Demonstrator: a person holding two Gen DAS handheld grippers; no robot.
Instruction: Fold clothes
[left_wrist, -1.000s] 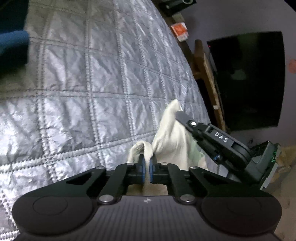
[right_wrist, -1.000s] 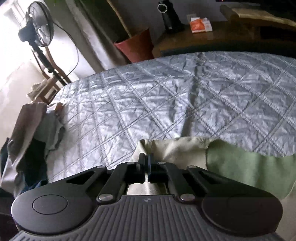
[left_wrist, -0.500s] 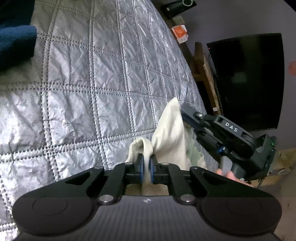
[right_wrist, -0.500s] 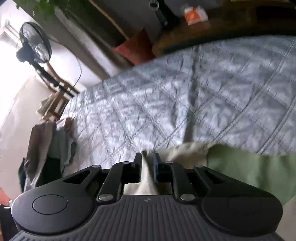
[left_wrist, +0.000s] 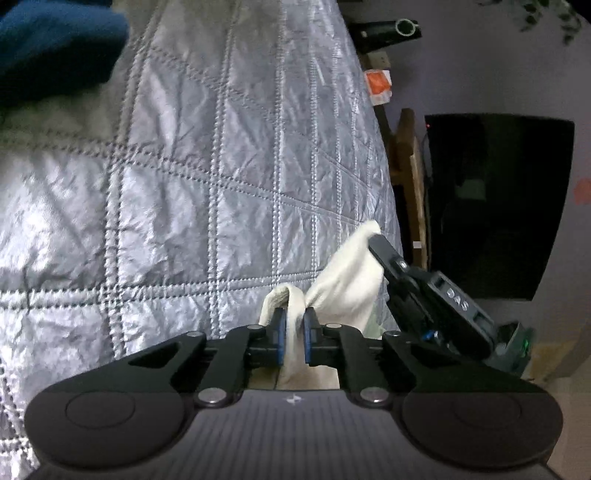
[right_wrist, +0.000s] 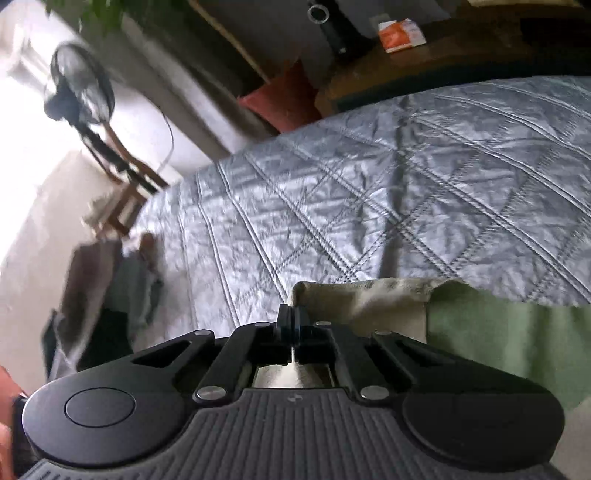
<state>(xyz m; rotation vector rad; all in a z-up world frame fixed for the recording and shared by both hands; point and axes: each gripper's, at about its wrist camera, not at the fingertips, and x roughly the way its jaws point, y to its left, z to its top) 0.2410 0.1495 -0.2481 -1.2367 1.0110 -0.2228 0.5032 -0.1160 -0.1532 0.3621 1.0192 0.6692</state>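
Both grippers, left gripper (left_wrist: 294, 341) and right gripper (right_wrist: 294, 334), pinch the cream garment (left_wrist: 347, 280) at the quilted bed's (left_wrist: 184, 184) near edge; pickup step, next likely lift and spread flat.

The letters "DAS" stand in pale capitals on the dark side of the right gripper (left_wrist: 373, 243), at the lower right of the left wrist view. An orange and white packet (right_wrist: 400, 34) sits at the upper right of the right wrist view; whatever is printed on it is too small to read.
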